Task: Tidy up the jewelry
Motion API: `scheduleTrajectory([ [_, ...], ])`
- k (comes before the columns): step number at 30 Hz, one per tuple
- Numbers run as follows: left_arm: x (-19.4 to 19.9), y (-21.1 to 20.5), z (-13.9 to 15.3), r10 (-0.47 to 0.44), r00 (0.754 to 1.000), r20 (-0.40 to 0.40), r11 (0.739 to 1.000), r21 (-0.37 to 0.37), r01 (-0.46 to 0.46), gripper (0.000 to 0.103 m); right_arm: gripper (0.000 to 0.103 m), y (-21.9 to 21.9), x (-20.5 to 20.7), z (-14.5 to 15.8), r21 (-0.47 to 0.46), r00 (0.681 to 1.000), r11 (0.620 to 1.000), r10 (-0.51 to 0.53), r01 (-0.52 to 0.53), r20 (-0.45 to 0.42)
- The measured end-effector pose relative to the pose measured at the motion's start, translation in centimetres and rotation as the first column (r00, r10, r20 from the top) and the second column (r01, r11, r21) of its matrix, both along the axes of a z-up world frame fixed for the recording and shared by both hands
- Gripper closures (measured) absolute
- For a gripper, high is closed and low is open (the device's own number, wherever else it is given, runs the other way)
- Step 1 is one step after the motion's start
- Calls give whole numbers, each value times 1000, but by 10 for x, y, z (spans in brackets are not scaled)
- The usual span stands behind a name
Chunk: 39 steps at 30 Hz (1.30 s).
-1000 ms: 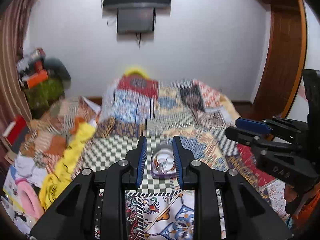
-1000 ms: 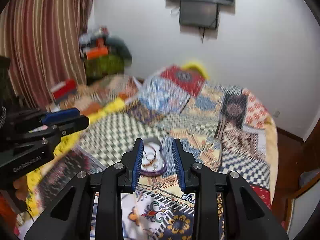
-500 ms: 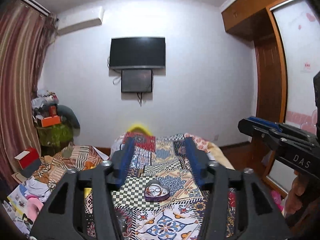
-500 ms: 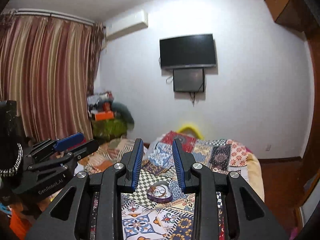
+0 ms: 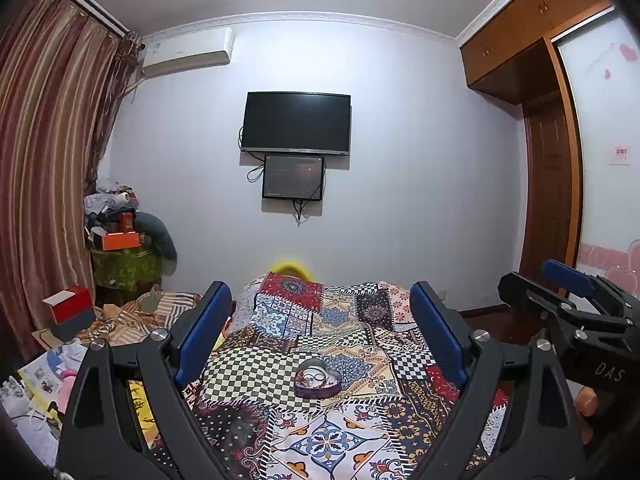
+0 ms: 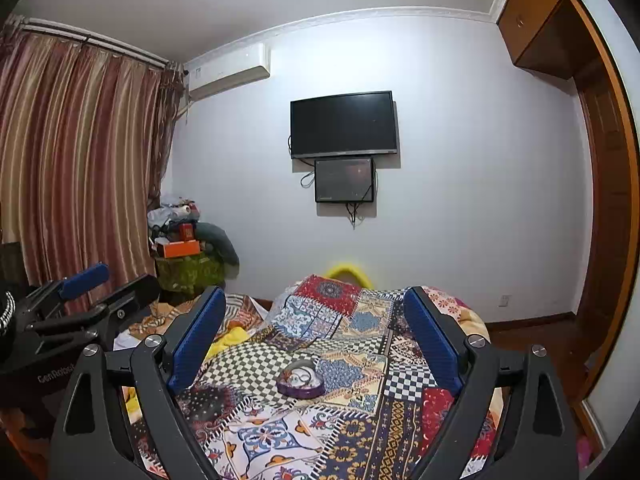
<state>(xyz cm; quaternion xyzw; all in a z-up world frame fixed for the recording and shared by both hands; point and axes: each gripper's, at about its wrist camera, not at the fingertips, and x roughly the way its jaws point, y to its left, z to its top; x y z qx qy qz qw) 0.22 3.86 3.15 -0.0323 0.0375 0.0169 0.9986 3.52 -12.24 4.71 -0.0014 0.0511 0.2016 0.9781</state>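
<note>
Pulling back from the bed, both grippers have risen and now point level. The left gripper and right gripper are spreading wide, empty. The heart-shaped jewelry box sits mid-quilt, bangles inside.

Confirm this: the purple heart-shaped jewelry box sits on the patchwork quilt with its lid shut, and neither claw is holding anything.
One error: the purple heart-shaped jewelry box is open, no lid on it, with bangles visible inside, as the left wrist view shows. It does sit on the patchwork quilt, and neither the left claw nor the right claw holds anything.
</note>
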Motion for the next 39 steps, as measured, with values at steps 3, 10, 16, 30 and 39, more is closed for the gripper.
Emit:
scheduleTrajectory([
  [3, -4, -1, -3, 2, 1000, -6, 1000, -3, -2, 12, 14, -4, -3, -2, -2, 1000, 1000, 6, -6, -11],
  [10, 0, -2, -8, 9, 1000, -27, 1000, -2, -9, 12, 14, -10, -9, -9, -12, 1000, 1000, 10, -11, -28],
  [16, 4, -2, -12, 9, 999, -46, 1000, -6, -9, 12, 14, -12, -8, -13, -13, 998, 1000, 12, -13, -55],
  [30, 13, -1, -17, -6, 997, -78, 1000, -7, 5, 12, 14, -15, -9, -13, -13, 997, 1000, 4, -5, -79],
  [39, 16, 1, -19, -27, 996, -89, 1000, -6, 27, 12, 14, -18, -7, -12, -8, 996, 1000, 5, -6, -93],
])
